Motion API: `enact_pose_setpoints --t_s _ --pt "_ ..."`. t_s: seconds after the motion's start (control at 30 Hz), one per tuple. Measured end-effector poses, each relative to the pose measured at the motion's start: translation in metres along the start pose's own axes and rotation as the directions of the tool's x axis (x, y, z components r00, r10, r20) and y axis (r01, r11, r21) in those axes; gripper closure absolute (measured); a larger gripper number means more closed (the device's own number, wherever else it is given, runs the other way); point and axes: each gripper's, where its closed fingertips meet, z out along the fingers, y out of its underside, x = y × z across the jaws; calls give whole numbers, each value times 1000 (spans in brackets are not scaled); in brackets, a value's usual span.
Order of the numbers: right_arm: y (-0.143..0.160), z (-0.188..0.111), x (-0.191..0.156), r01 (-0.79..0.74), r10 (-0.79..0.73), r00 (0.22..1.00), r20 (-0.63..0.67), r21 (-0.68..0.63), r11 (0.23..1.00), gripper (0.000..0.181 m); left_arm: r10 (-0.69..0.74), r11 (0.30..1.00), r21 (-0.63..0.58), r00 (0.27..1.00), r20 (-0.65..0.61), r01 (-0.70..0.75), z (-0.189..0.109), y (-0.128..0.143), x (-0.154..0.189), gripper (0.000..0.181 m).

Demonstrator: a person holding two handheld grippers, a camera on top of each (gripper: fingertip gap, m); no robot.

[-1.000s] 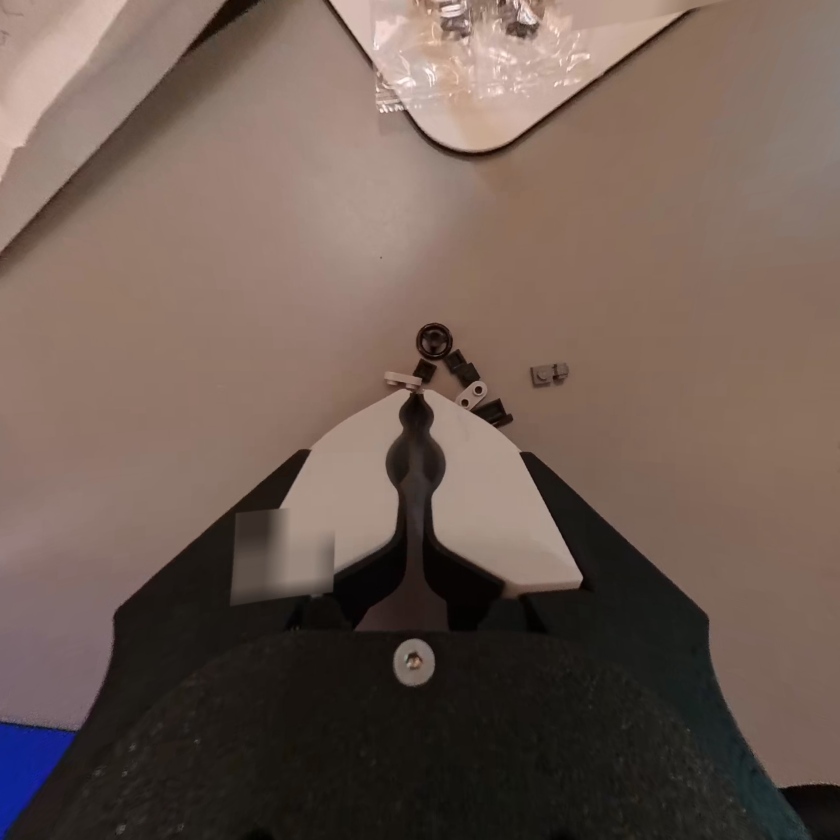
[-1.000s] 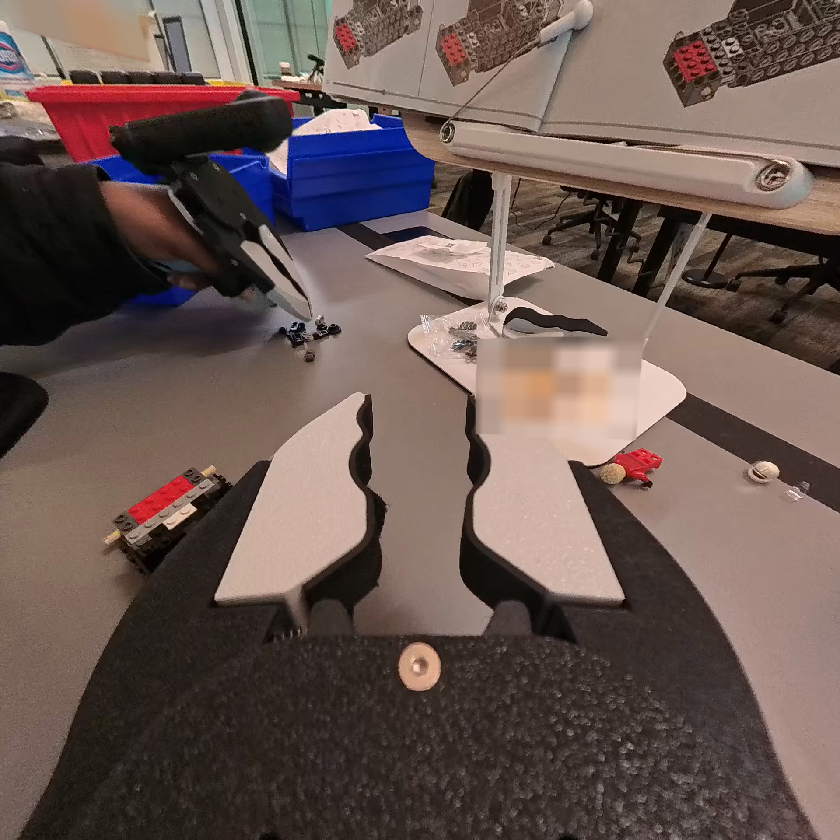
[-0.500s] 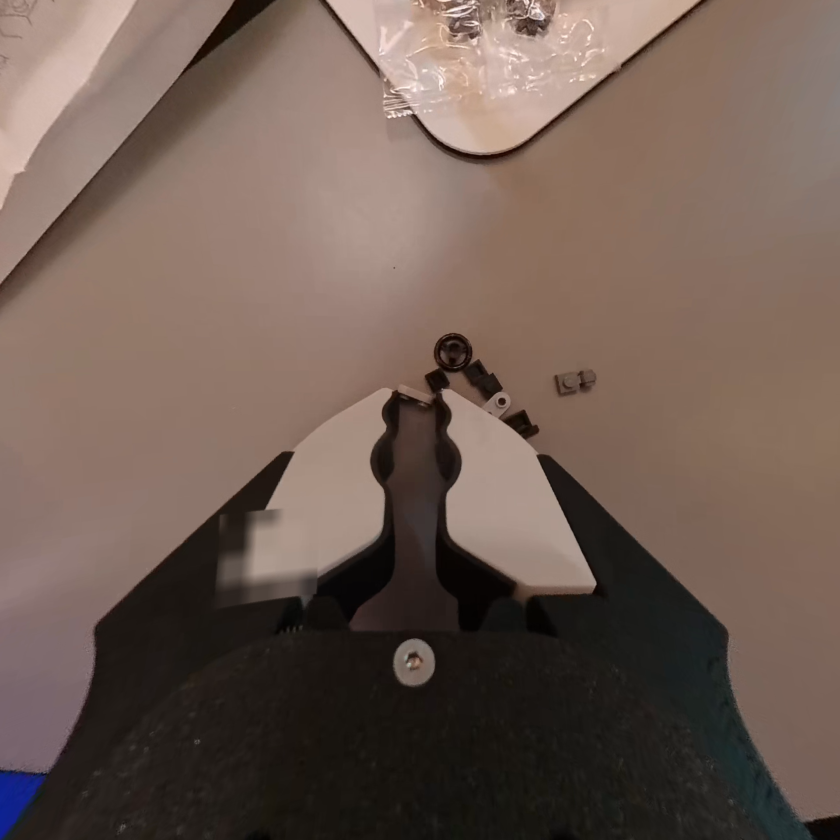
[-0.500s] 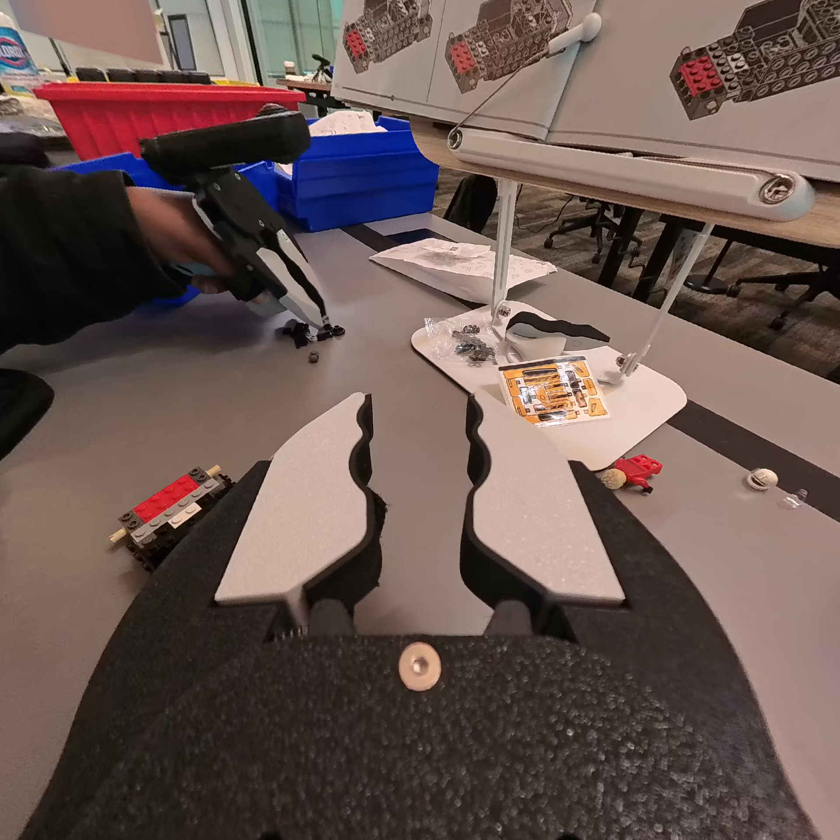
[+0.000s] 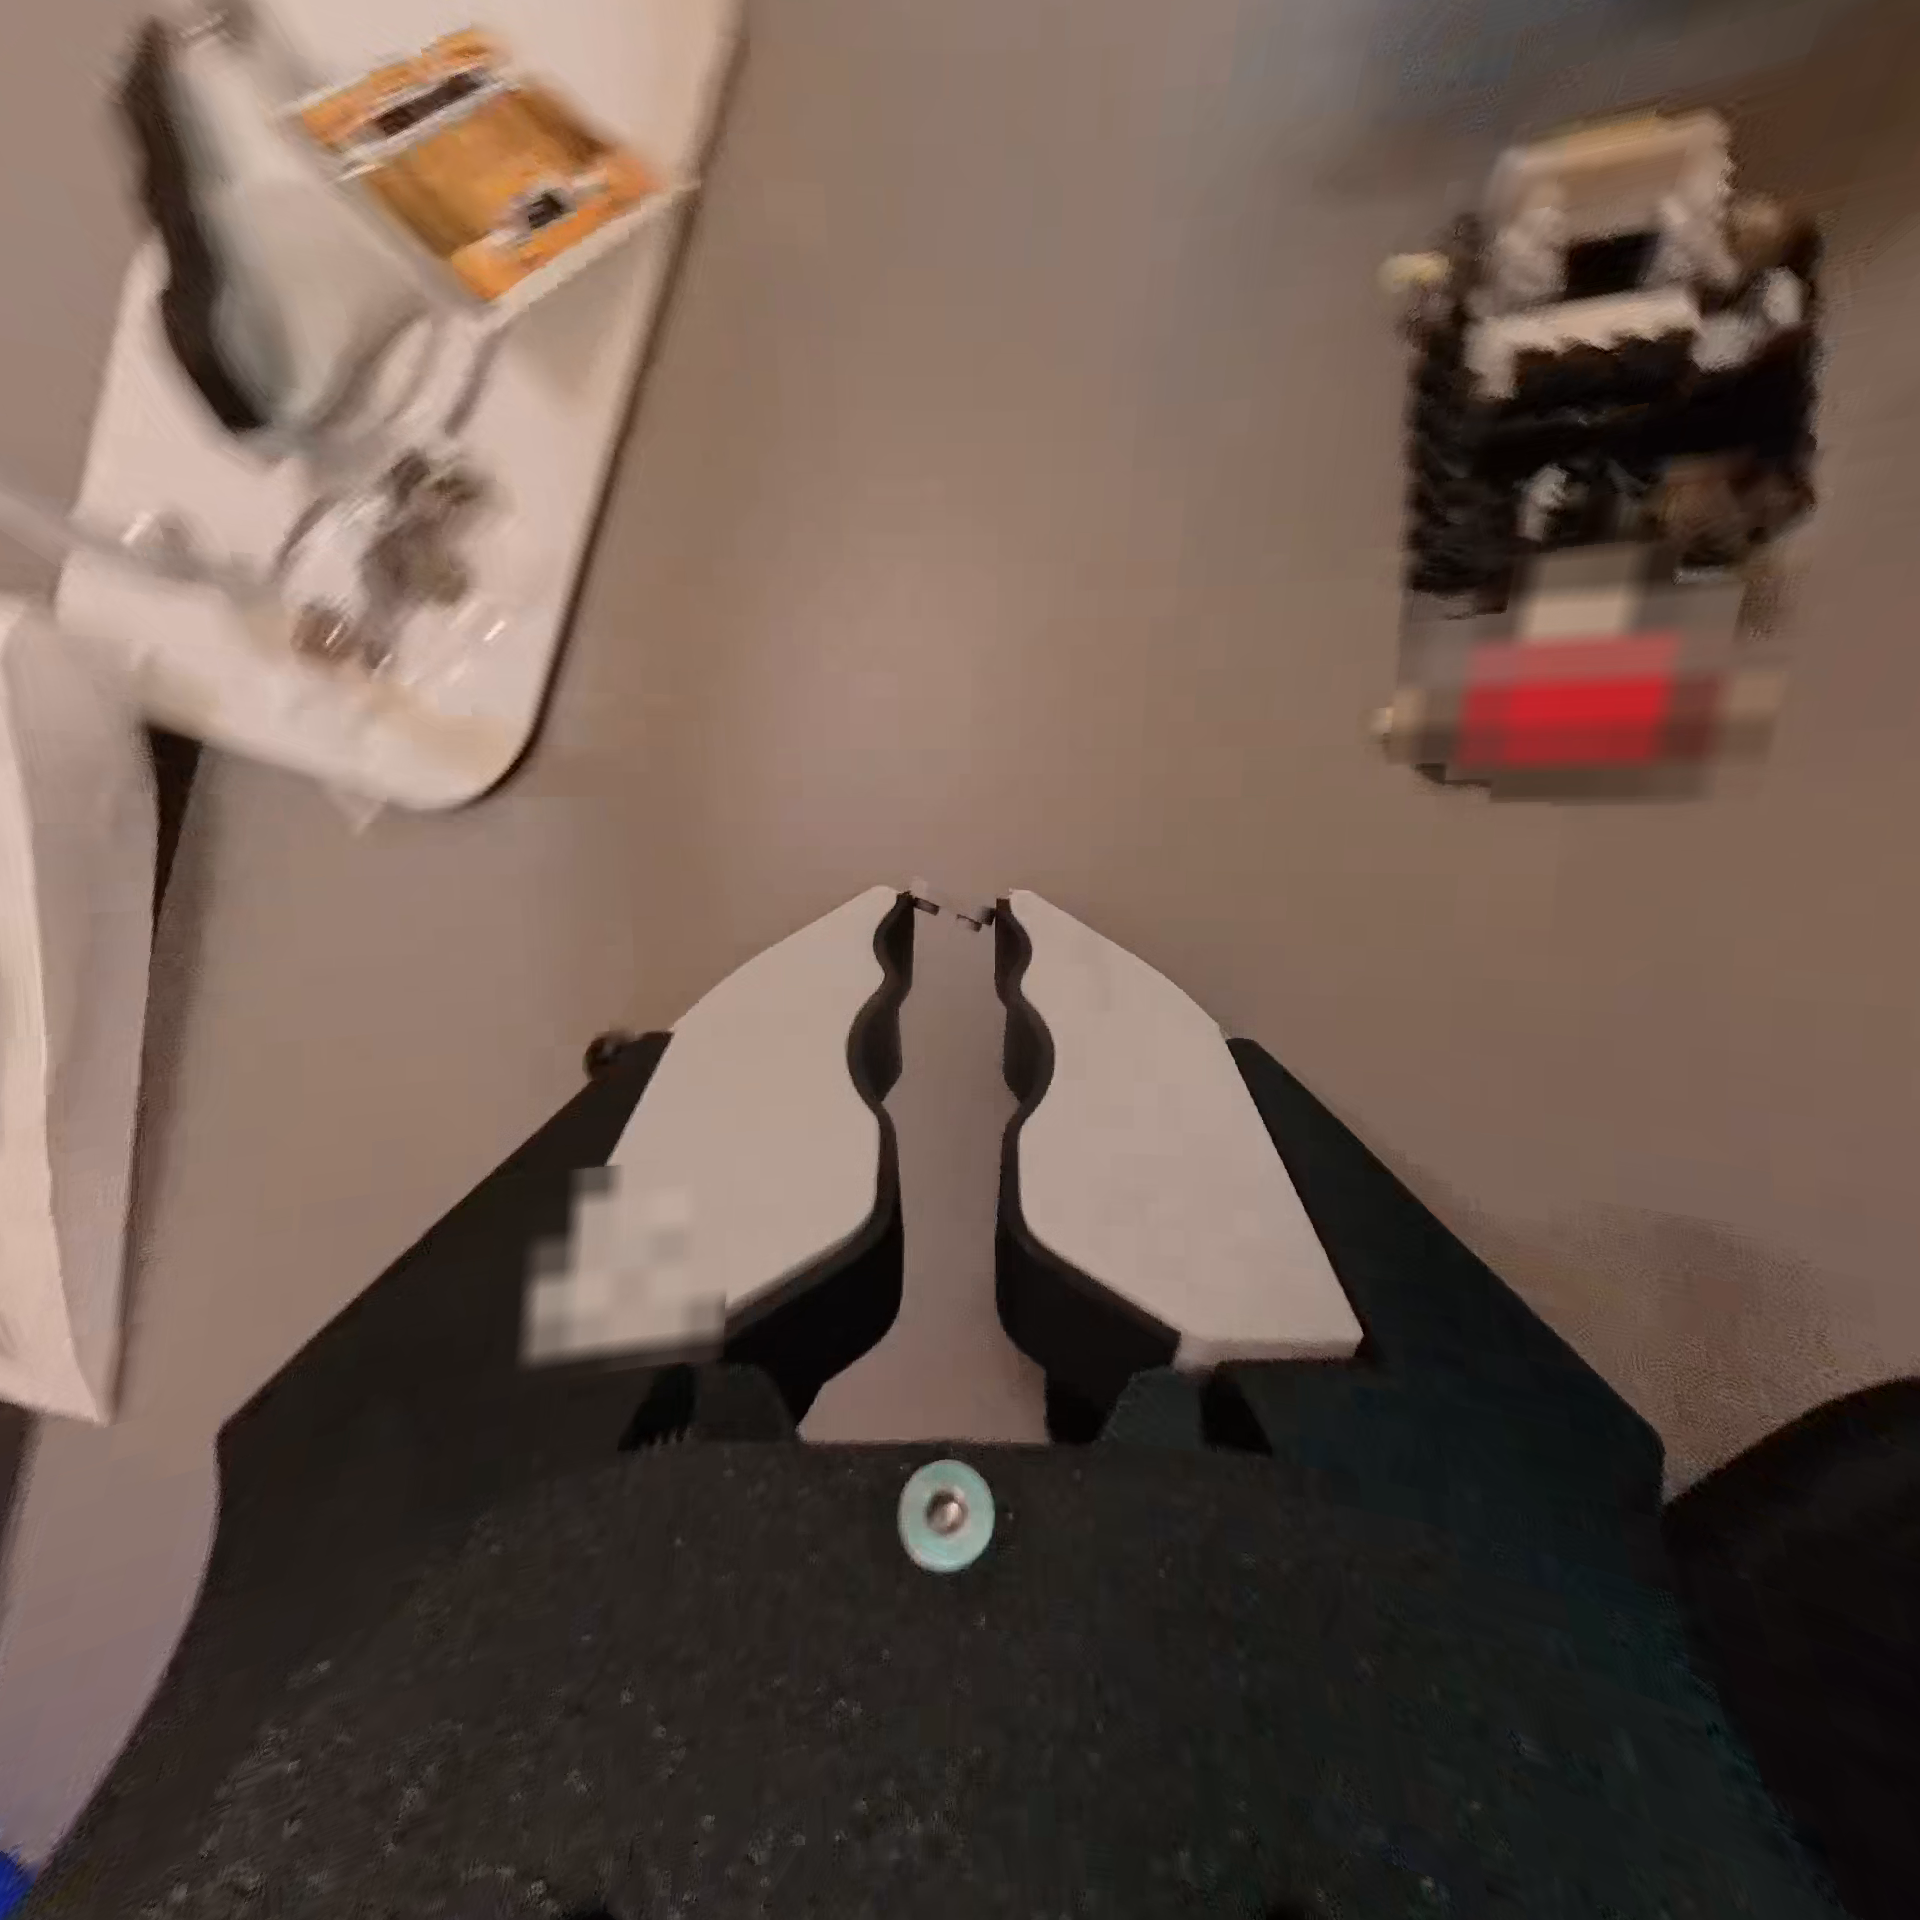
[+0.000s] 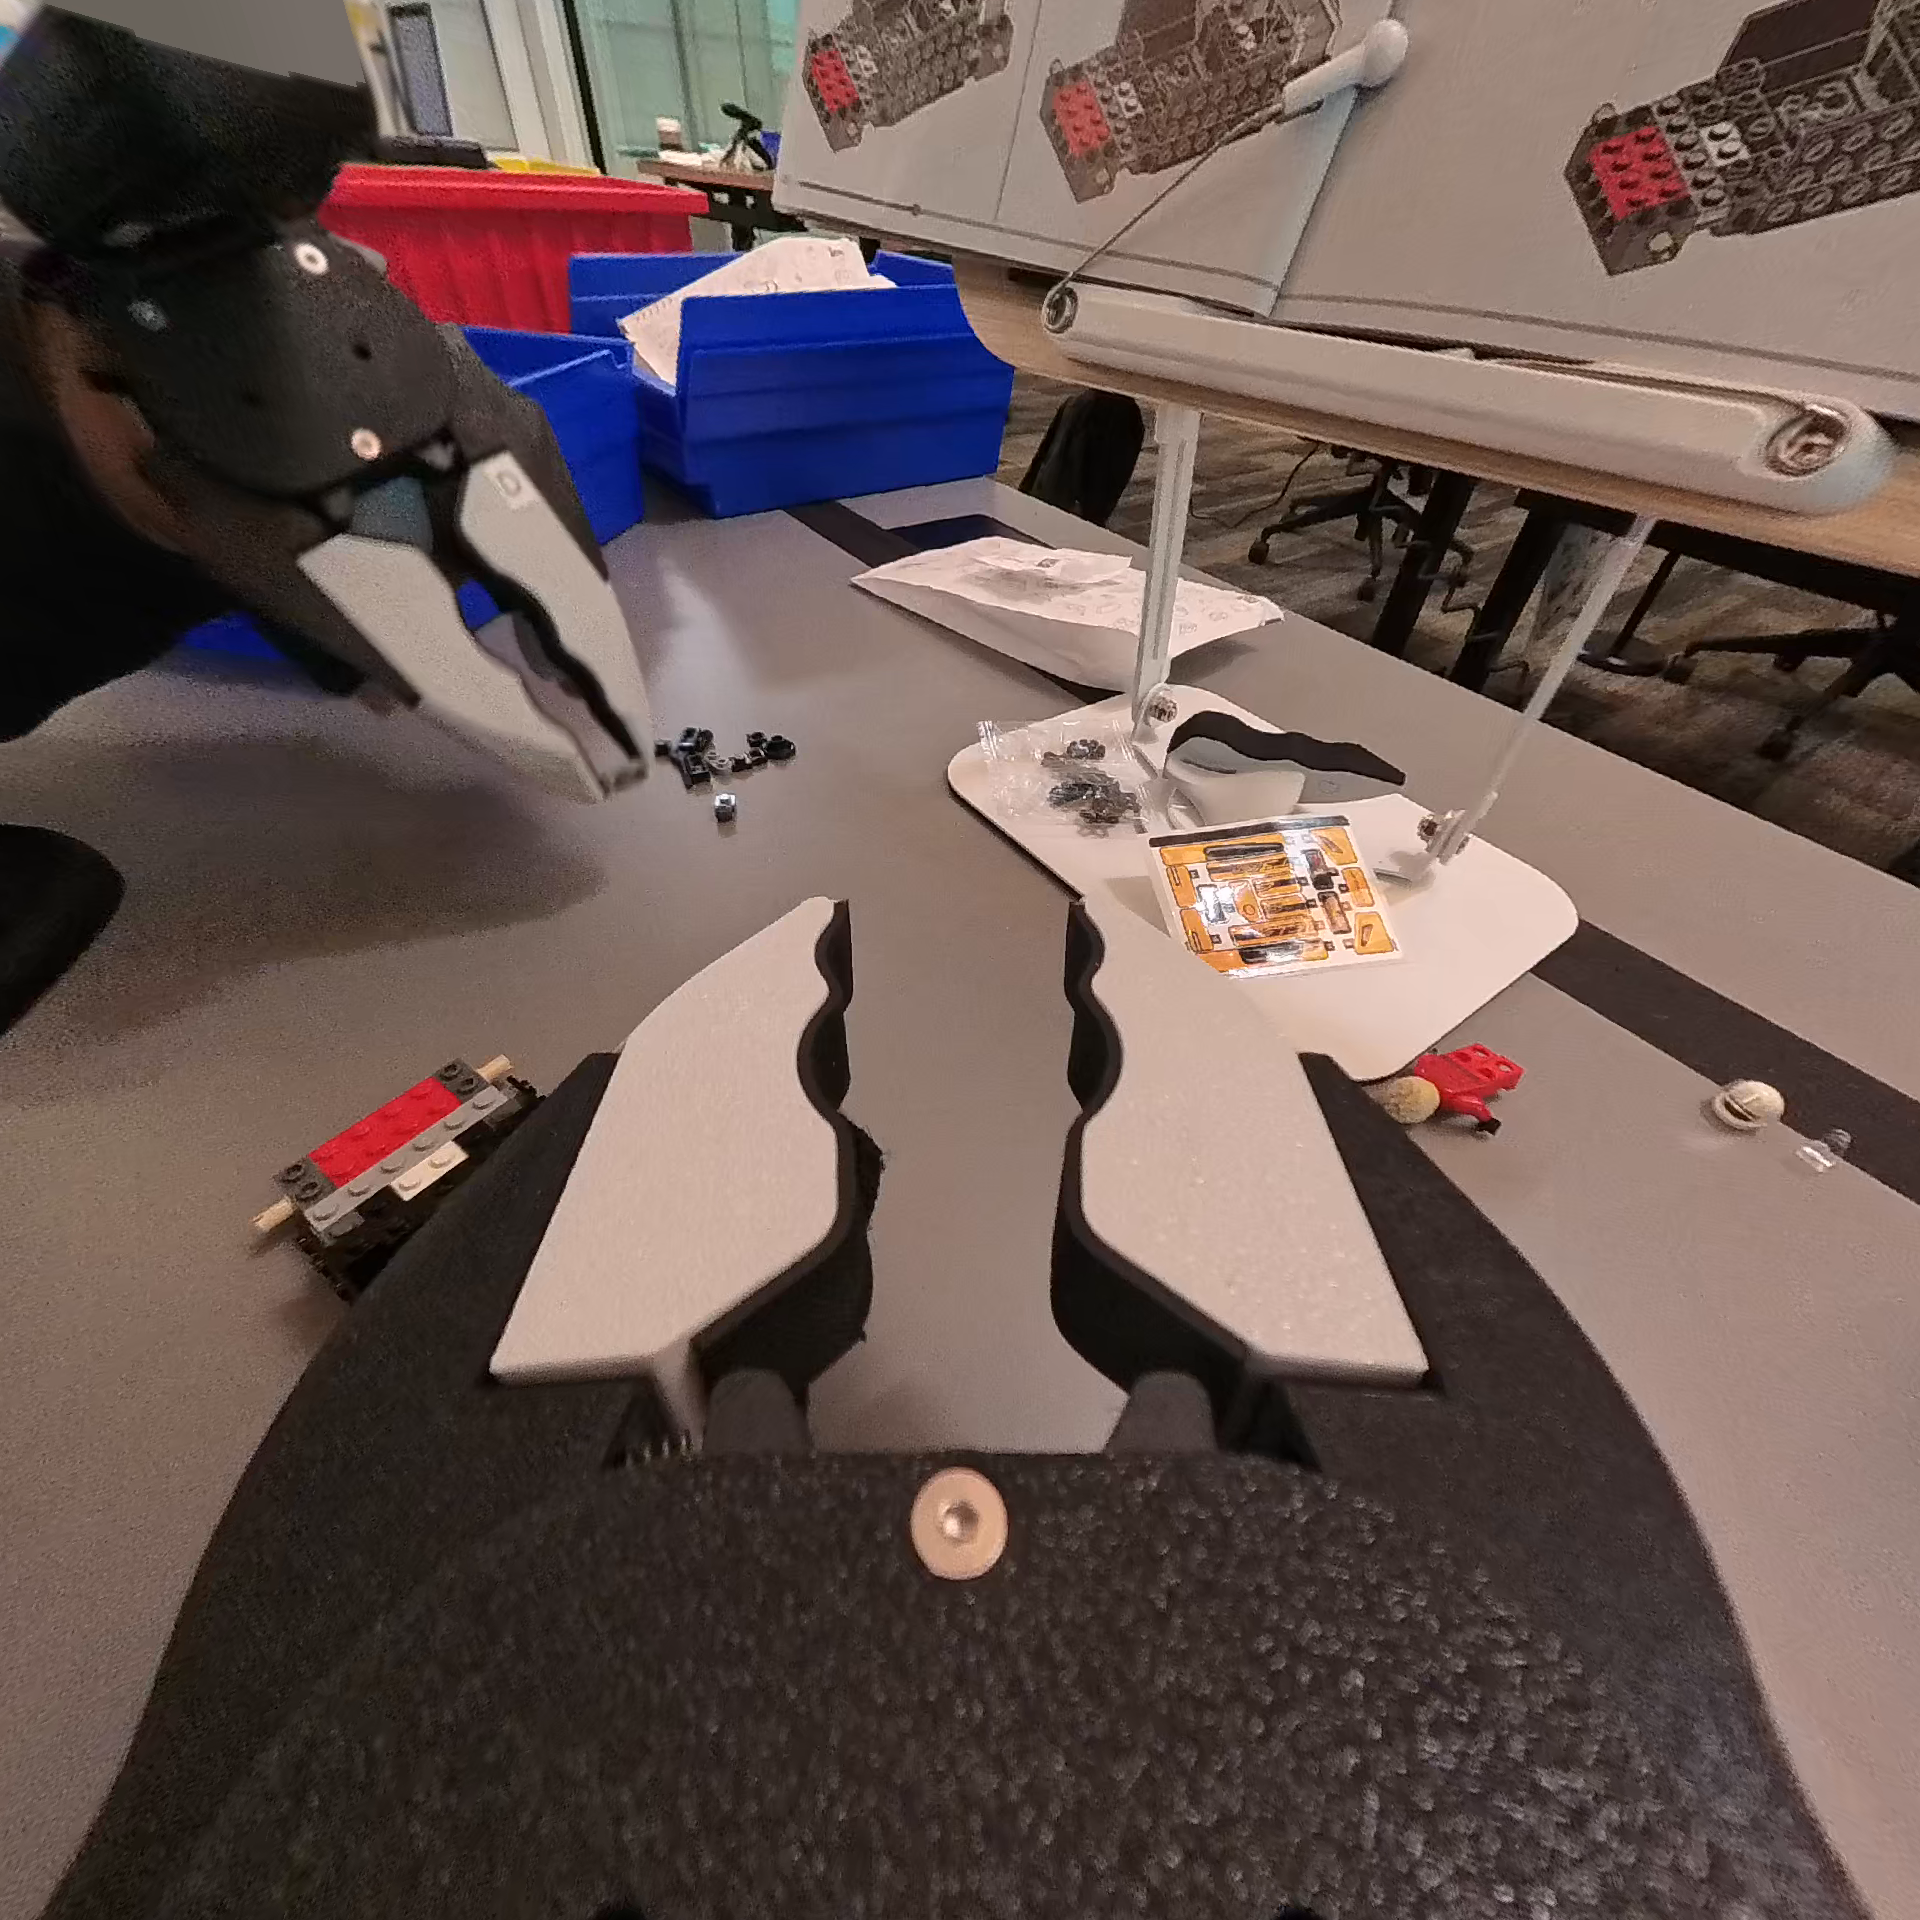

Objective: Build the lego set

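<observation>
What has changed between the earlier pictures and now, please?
The left gripper has pinched a small light grey piece out of the pile of loose small pieces, lifted it clear and swung toward the partly built model. The right gripper stayed open and empty above the table; the model, sticker sheet and the remaining loose pieces have not moved.
</observation>
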Motion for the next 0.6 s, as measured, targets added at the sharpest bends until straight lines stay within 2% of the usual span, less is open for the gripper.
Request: enact_pose_setpoints --t_s 0.07,0.17,0.3,0.4,0.5,0.6 --pt "-1 -1 0 16 -17 1000 -6 -2 1000 142 189 977 -93 981 -38 -192 14 -8 21 167" --pt "-2 -3 5 45 -46 999 -28 -10 999 142 431 868 -223 896 -109 -444 32 -14 39 167" --pt "-2 -7 14 52 -52 997 -51 -14 999 142 606 716 -306 776 -174 -628 48 -20 46 166" --pt "-2 -10 19 50 -50 997 -62 -12 999 142 668 653 -312 719 -194 -691 53 -22 49 164" --pt "-2 -10 20 48 -49 997 -59 -12 999 142 663 675 -268 724 -189 -687 50 -27 52 156" --pt "-2 -10 19 53 -53 997 -57 -17 998 142 576 785 -154 799 -173 -600 35 -36 55 155"
